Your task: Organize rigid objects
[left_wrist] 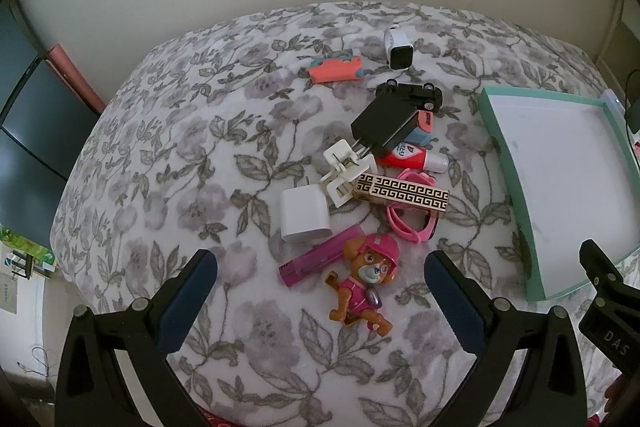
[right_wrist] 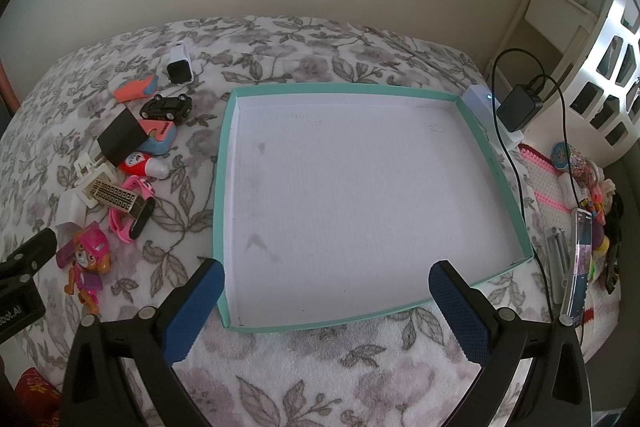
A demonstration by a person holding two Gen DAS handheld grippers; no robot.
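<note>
A pile of small objects lies on the floral blanket: a pink pup figure (left_wrist: 366,277), a magenta tube (left_wrist: 316,259), a white charger (left_wrist: 304,215), a gold patterned box (left_wrist: 402,195), a pink watch (left_wrist: 412,223), a black adapter (left_wrist: 386,125), a black toy car (left_wrist: 412,94) and a white smartwatch (left_wrist: 398,49). My left gripper (left_wrist: 320,271) is open above the pup figure. A teal-rimmed white tray (right_wrist: 222,187) is empty. My right gripper (right_wrist: 326,281) is open and empty over the tray's near edge. The pile shows left of the tray (right_wrist: 132,163).
A red glue bottle (left_wrist: 412,158), white plug adapters (left_wrist: 344,171) and a coral case (left_wrist: 336,69) lie in the pile. Right of the tray are a black charger with cable (right_wrist: 520,107), a phone (right_wrist: 578,263) and toys (right_wrist: 588,171). A wall is behind the bed.
</note>
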